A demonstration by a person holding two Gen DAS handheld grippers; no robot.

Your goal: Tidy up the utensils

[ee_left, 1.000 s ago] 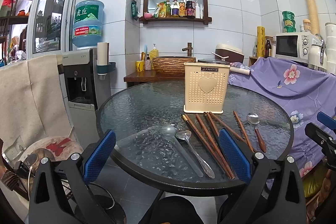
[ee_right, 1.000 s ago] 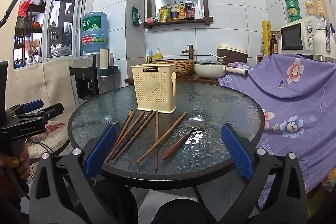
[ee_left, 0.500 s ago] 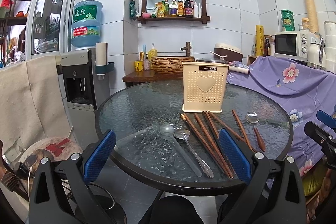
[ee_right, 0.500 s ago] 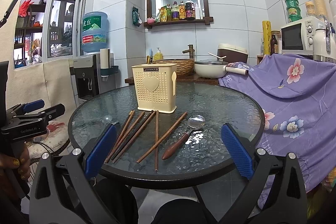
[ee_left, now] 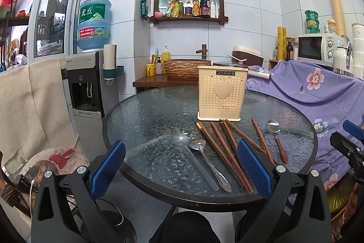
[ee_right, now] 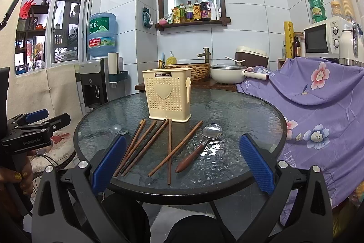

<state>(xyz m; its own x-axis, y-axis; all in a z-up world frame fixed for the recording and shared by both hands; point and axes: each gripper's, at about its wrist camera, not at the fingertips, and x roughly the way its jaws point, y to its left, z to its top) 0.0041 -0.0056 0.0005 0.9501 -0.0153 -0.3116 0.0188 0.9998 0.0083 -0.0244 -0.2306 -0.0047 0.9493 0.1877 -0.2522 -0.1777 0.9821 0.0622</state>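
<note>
A cream perforated utensil holder [ee_left: 221, 96] [ee_right: 168, 96] stands upright on the round glass table [ee_left: 147, 120] [ee_right: 245, 111]. In front of it lie several brown wooden chopsticks [ee_left: 224, 152] [ee_right: 145, 145], a clear plastic spoon [ee_left: 193, 158], a steel spoon [ee_left: 209, 163] and a spoon with a brown wooden handle [ee_left: 278, 142] [ee_right: 200, 147]. My left gripper [ee_left: 182, 165] is open and empty at the table's near edge, over the two spoons. My right gripper [ee_right: 182, 161] is open and empty near the chopsticks and the wooden-handled spoon.
A purple flowered cloth [ee_right: 318, 106] covers furniture right of the table. A water dispenser [ee_left: 88, 88] stands at the left. A wooden counter with a basin [ee_left: 186, 67] and a white pot [ee_right: 227, 75] is behind the table. A microwave [ee_right: 323, 39] sits at the back right.
The left wrist view has shifted very slightly. The utensils and both grippers stay as they were.
</note>
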